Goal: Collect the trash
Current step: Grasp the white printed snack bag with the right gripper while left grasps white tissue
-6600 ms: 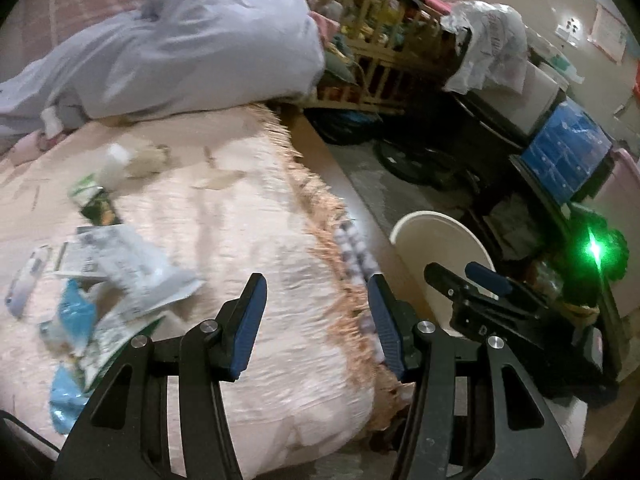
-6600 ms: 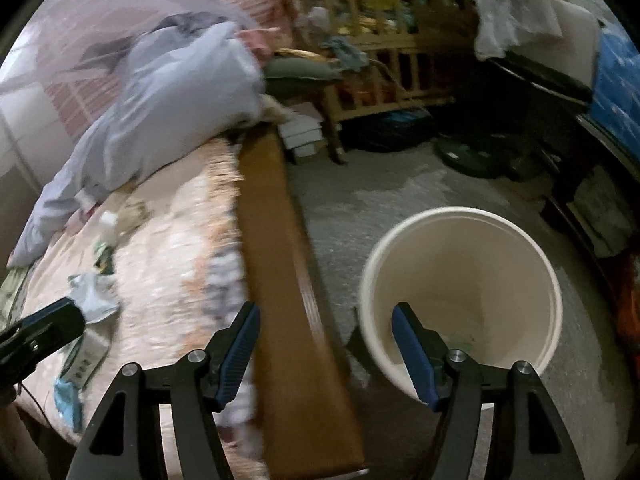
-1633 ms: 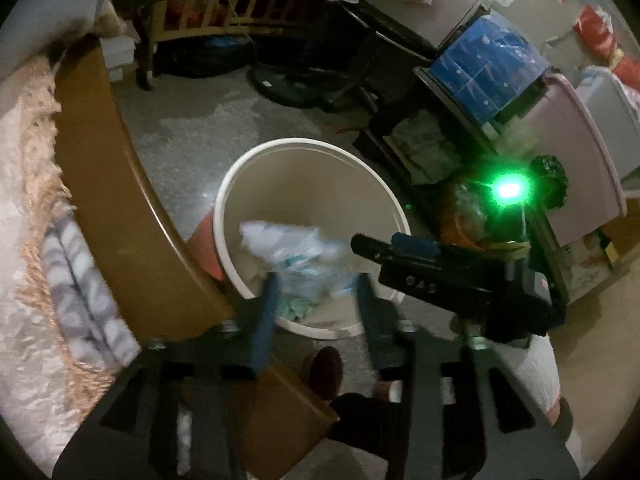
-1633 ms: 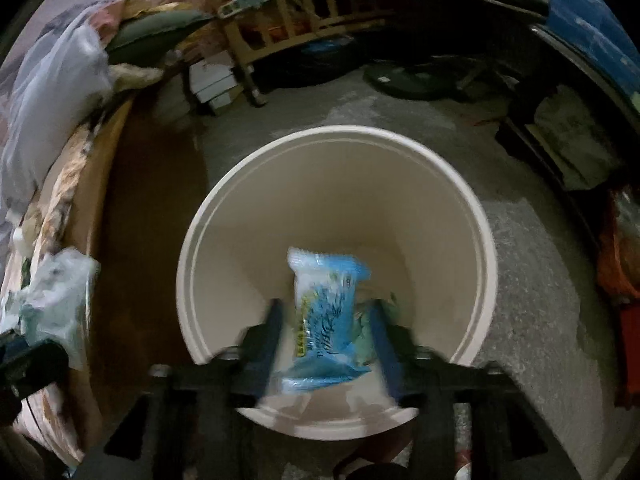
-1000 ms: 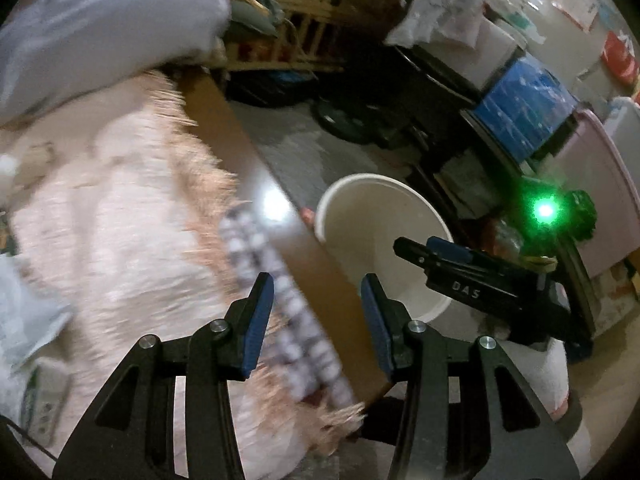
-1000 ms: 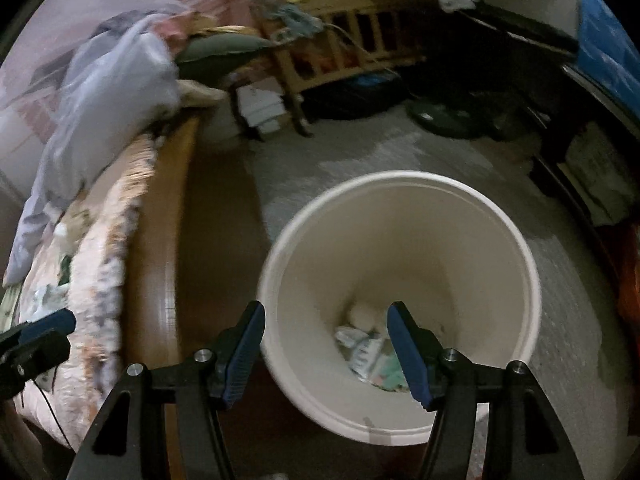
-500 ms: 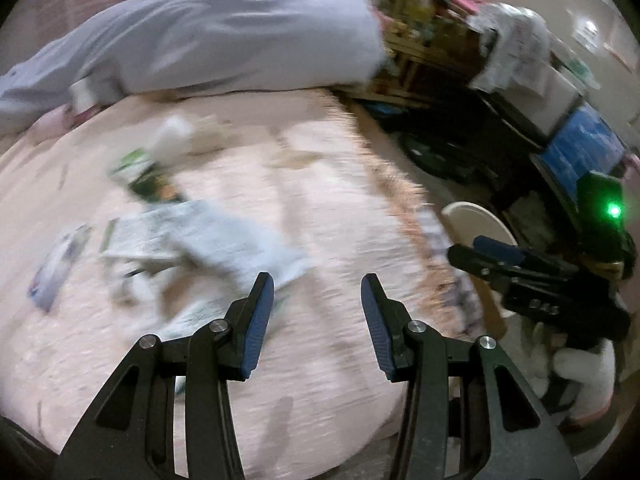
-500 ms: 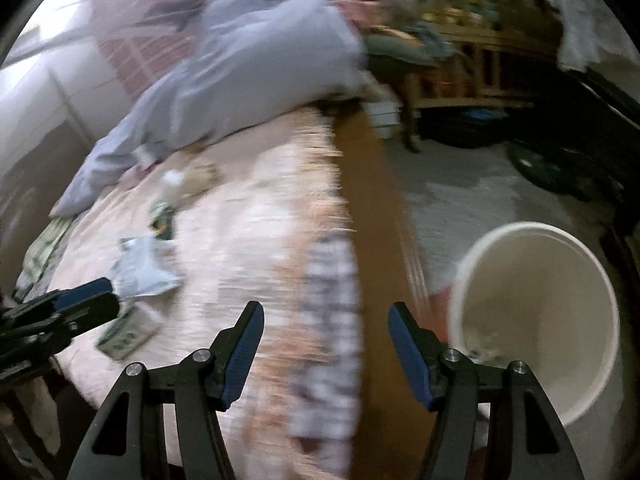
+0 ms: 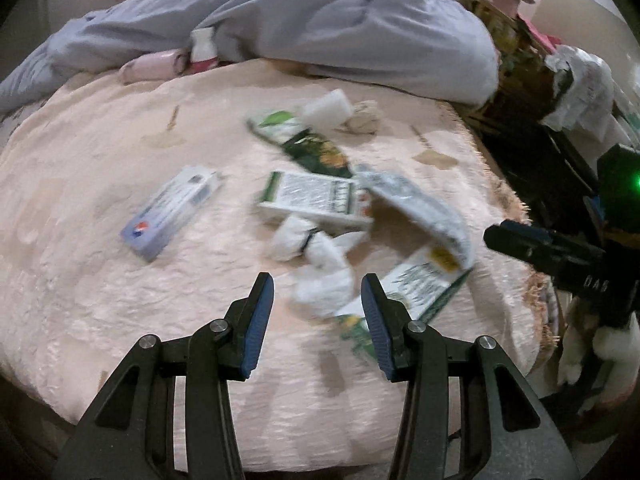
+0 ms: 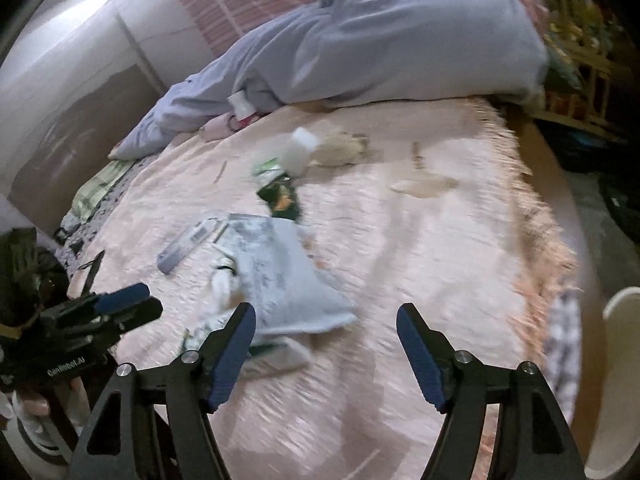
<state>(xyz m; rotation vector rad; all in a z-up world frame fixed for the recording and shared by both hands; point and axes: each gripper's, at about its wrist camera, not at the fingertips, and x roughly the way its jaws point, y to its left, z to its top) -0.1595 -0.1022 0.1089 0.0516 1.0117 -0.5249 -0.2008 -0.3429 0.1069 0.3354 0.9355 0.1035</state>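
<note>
— What sort of place is this?

— A lived-in bedroom at home. A bed (image 9: 100, 208) takes up most of the view, under a pink fringed bedspread (image 10: 460, 240), with a bunched grey duvet (image 9: 320, 24) along its far side.

— Anything else?

— A wooden cot (image 10: 580, 64) crammed with belongings, a wardrobe-like white panel (image 10: 80, 48), and wrappers (image 9: 316, 148) and cartons (image 9: 172, 208) scattered over the bedding.

Bed (image 9: 100, 280) carrying scattered trash: a flat box (image 9: 172, 210) at left, a printed carton (image 9: 316, 196) at centre, crumpled tissue (image 9: 320, 268) before it, wrappers (image 9: 420, 216) to the right. A snack packet (image 9: 312, 144) lies behind the carton. A quilt (image 9: 320, 28) lies along the far edge. A bin (image 10: 616, 380) stands on the floor beyond the bed's right edge.
</note>
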